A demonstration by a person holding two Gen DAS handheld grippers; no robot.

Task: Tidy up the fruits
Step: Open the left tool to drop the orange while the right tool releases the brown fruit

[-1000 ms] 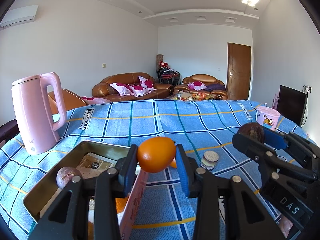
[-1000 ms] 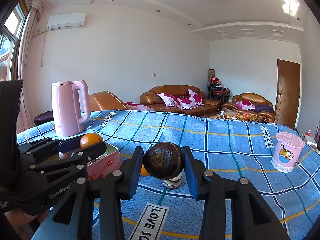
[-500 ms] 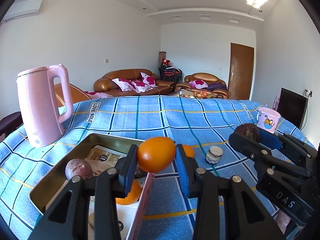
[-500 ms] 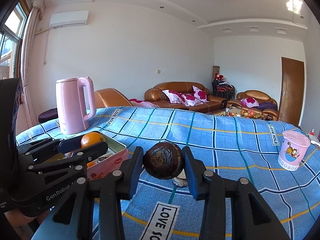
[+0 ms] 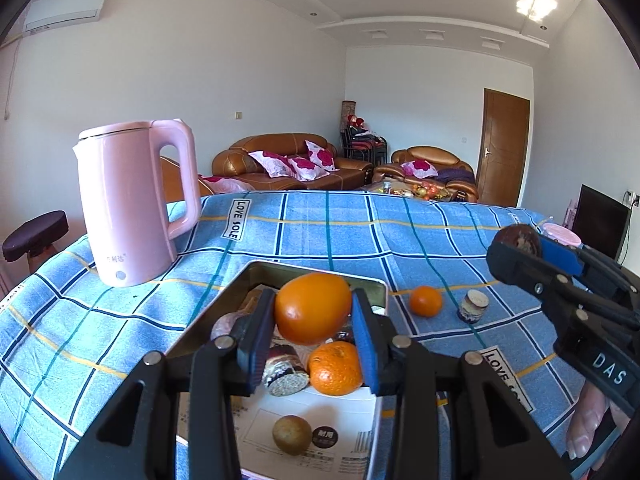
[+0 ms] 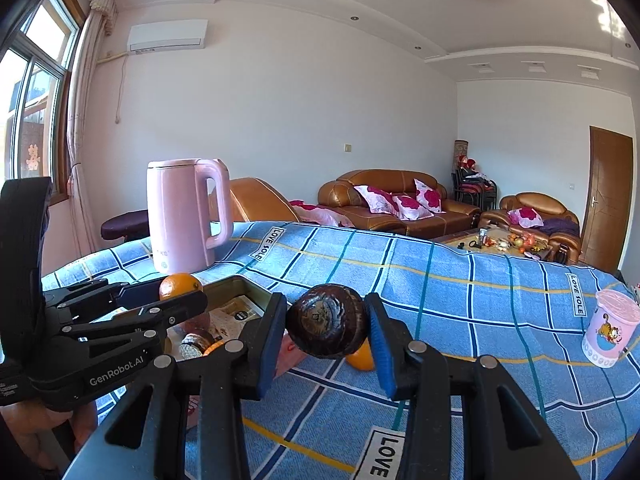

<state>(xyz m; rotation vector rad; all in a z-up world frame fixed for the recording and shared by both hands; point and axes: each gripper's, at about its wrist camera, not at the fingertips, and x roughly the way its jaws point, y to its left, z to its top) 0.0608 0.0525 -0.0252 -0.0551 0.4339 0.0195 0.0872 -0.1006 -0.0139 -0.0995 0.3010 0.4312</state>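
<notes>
The left gripper (image 5: 313,320) is clamped on a big orange (image 5: 313,307), pads pressed to both flanks, and it hangs right over the open metal tin (image 5: 360,280) on the blue checked tablecloth (image 5: 320,232). The right gripper (image 6: 327,330) is pinched around a dark brown, wrinkled round fruit (image 6: 327,322) — a passion fruit, I would guess — and hovers over the cloth just to the right of the tin. Below the orange, inside the tin, I can see a smaller tangerine (image 5: 336,368) at about five o'clock from it, a brownish round fruit (image 5: 292,435) at six o'clock nearer the camera, and a purplish one (image 5: 225,326) half hidden behind the left finger at nine o'clock. Out on the cloth at three o'clock from the tin lies a loose tangerine (image 5: 425,301), with a small jar (image 5: 473,305) just beside it. The pink kettle (image 5: 132,204) stands at ten o'clock, well apart. To my eye the step in hand is the drop — the orange is carried in and wants lowering into a free spot, then letting go. After that the right one has to swing leftward over the rim without bumping the other tool.
</notes>
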